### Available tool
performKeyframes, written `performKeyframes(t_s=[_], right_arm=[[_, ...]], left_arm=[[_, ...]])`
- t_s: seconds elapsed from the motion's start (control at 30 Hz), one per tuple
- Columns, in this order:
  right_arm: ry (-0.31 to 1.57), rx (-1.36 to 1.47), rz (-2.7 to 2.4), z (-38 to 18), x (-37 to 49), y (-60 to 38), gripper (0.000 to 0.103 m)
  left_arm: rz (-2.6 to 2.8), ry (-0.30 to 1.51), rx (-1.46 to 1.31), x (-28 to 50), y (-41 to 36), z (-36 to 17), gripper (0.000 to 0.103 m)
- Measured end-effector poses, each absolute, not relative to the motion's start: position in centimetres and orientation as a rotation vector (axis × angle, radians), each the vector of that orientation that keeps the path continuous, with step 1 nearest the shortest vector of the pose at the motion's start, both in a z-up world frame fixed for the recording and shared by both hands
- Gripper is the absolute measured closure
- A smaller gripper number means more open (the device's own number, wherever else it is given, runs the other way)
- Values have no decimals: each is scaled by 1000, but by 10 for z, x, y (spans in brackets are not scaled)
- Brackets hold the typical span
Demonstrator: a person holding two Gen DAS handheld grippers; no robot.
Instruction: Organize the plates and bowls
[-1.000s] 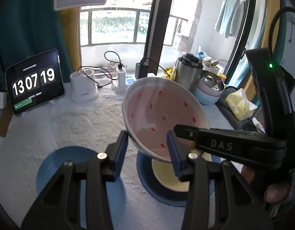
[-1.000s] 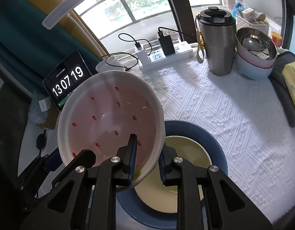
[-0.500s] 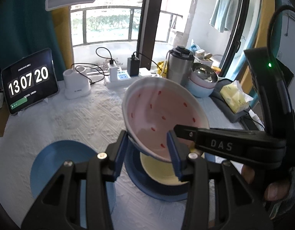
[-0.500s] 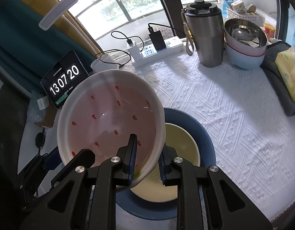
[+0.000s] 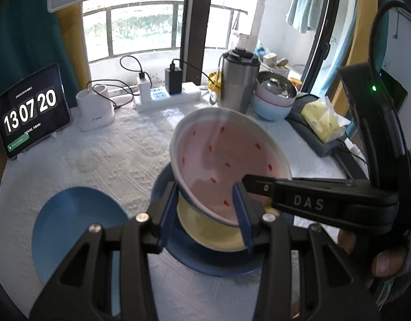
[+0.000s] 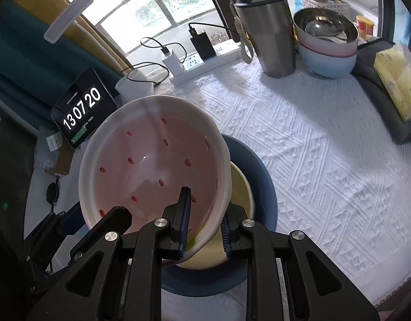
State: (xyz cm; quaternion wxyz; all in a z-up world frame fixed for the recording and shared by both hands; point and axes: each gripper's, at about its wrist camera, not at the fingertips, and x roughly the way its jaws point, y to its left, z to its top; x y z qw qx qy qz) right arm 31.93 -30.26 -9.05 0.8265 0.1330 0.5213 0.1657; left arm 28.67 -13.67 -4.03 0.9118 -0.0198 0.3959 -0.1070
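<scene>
A white bowl with a pink inside and red seed marks (image 6: 154, 171) is tilted and held in the air. My right gripper (image 6: 204, 223) is shut on its near rim. In the left wrist view the bowl (image 5: 226, 160) hangs over a yellow bowl (image 5: 208, 230) that sits on a dark blue plate (image 5: 205, 263). My left gripper (image 5: 205, 214) is open, its jaws on either side of the bowl's lower edge without clamping it. A lighter blue plate (image 5: 74, 230) lies on the cloth to the left. The yellow bowl (image 6: 240, 187) and dark plate (image 6: 261, 184) also show in the right wrist view.
A steel tumbler (image 6: 269, 29), stacked pink and blue bowls with a steel one on top (image 6: 325, 40), a tissue pack (image 6: 395, 80), a power strip (image 6: 205, 64), a white holder (image 5: 94, 109) and a clock tablet (image 5: 31, 112) stand along the table's far side.
The seeded bowl has come lower and nearer the yellow bowl on the dark plate. Both grippers moved with it; the clock went from 19 to 20.
</scene>
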Motion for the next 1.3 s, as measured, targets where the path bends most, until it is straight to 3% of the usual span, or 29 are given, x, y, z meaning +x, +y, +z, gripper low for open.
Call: performKeyframes(t_s=[1.3], right_arm=[[1154, 129, 341, -97, 303, -295, 76]], left_arm=[[-237, 952, -39, 294, -130, -75, 59]])
